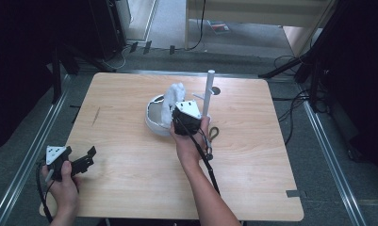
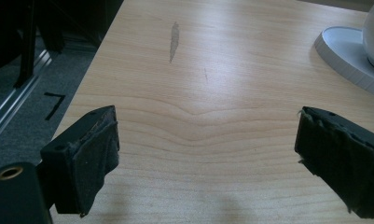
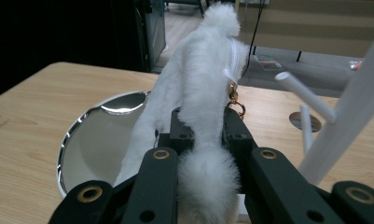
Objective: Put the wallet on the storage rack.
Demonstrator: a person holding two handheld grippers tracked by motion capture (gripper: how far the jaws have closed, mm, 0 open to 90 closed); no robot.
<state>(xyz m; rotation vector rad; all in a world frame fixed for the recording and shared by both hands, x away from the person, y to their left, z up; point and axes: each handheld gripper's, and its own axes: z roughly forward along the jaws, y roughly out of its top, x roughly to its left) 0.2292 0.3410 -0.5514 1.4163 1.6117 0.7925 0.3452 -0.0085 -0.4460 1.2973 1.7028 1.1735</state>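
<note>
A white fluffy keychain toy (image 3: 198, 93) with a gold clasp (image 3: 234, 100) is pinched between the jaws of my right gripper (image 3: 202, 126), which is shut on it. In the high view the right gripper (image 1: 179, 115) holds the fluffy toy (image 1: 172, 96) up over a white bowl (image 1: 154, 117). Just right of it stands a white rack post (image 1: 208, 92) with short pegs (image 3: 301, 93). My left gripper (image 1: 90, 155) is open near the table's front left corner, its jaws wide apart over bare wood (image 2: 208, 135), with nothing between them.
A small ring-shaped item (image 1: 214, 133) lies on the table right of my right hand. The wooden table (image 1: 130, 188) has metal rails along its left and right sides. Cables and dark stands crowd the floor at the back and far right.
</note>
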